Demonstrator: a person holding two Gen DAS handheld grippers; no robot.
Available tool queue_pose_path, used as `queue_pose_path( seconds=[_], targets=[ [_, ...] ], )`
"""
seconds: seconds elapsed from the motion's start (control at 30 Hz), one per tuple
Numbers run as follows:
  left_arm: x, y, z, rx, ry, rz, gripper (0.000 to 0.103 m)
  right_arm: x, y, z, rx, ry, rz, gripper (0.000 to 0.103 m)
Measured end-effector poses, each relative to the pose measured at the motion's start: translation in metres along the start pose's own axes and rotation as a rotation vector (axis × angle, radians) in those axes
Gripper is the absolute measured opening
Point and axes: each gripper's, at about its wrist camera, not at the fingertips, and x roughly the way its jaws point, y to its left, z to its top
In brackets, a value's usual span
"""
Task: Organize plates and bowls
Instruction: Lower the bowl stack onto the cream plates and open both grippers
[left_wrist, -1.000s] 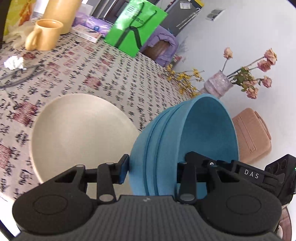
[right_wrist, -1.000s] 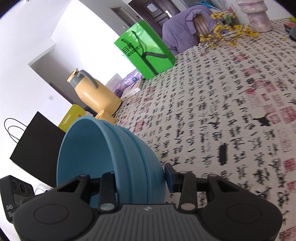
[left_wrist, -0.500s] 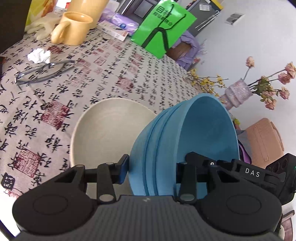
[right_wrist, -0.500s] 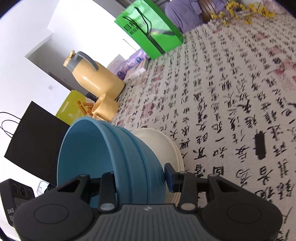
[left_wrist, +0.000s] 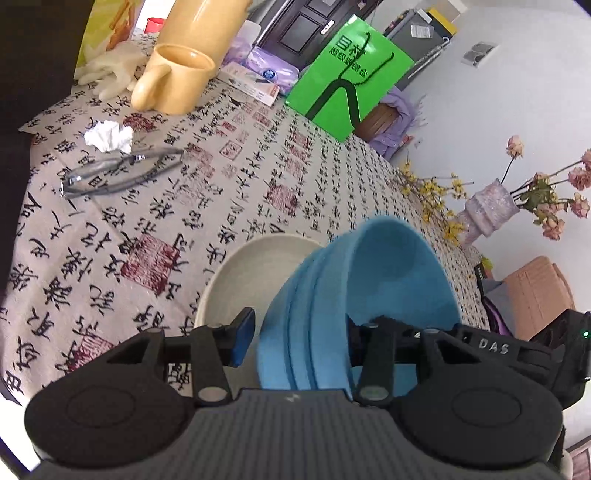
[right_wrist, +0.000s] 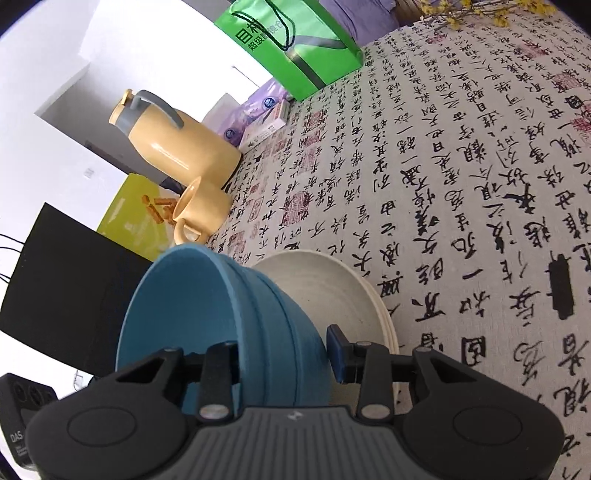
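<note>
A nested stack of blue bowls (left_wrist: 388, 280) (right_wrist: 192, 306) hangs tilted between my two grippers, just over a stack of cream plates (left_wrist: 255, 273) (right_wrist: 325, 284) on the patterned tablecloth. My left gripper (left_wrist: 299, 328) straddles one rim, one finger inside the bowls. Its jaws are opening, and a thin gap shows between the outer blue pad and the bowl wall. My right gripper (right_wrist: 282, 352) is shut on the opposite rim, its outer pad against the bowl wall. Whether the bowls touch the plates is hidden.
A yellow mug (left_wrist: 177, 79) and a yellow jug (right_wrist: 173, 144) stand at the far left with a green bag (left_wrist: 347, 74) behind. Glasses (left_wrist: 122, 173) and crumpled tissue (left_wrist: 109, 136) lie left of the plates. A flower vase (left_wrist: 487, 214) stands right; a small black object (right_wrist: 559, 286) lies on the cloth.
Both grippers have carried the blue bowls across the table, so the cream plates now lie right behind and under them. The left gripper's outer pad has eased off the bowl wall.
</note>
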Motion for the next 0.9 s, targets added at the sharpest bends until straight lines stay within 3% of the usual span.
queue_pose_path(
  seconds=[0.2,0.27,0.43,0.6,0.7,0.8,0.9],
  targets=[
    [-0.004,-0.004,-0.001,0.027,-0.033,0.027,0.047,-0.004,0.001,0.001,-0.013,-0.030,0.012,0.036],
    [-0.007,-0.008,-0.002,0.054,-0.062,0.058,0.054,-0.011,0.005,0.002,-0.044,-0.056,0.006,0.048],
    [-0.019,-0.023,-0.005,0.125,-0.120,0.090,0.066,-0.041,0.013,0.004,-0.136,-0.151,-0.031,0.056],
    [-0.037,-0.059,-0.017,0.303,-0.291,0.210,0.082,-0.077,0.021,0.000,-0.278,-0.279,-0.115,0.063],
    [-0.045,-0.081,-0.028,0.403,-0.407,0.251,0.090,-0.099,0.023,-0.005,-0.366,-0.383,-0.182,0.077],
    [-0.046,-0.102,-0.039,0.496,-0.489,0.248,0.100,-0.116,0.023,-0.009,-0.465,-0.484,-0.263,0.083],
    [-0.039,-0.119,-0.048,0.551,-0.551,0.227,0.102,-0.129,0.017,-0.013,-0.541,-0.589,-0.357,0.088]
  ],
)
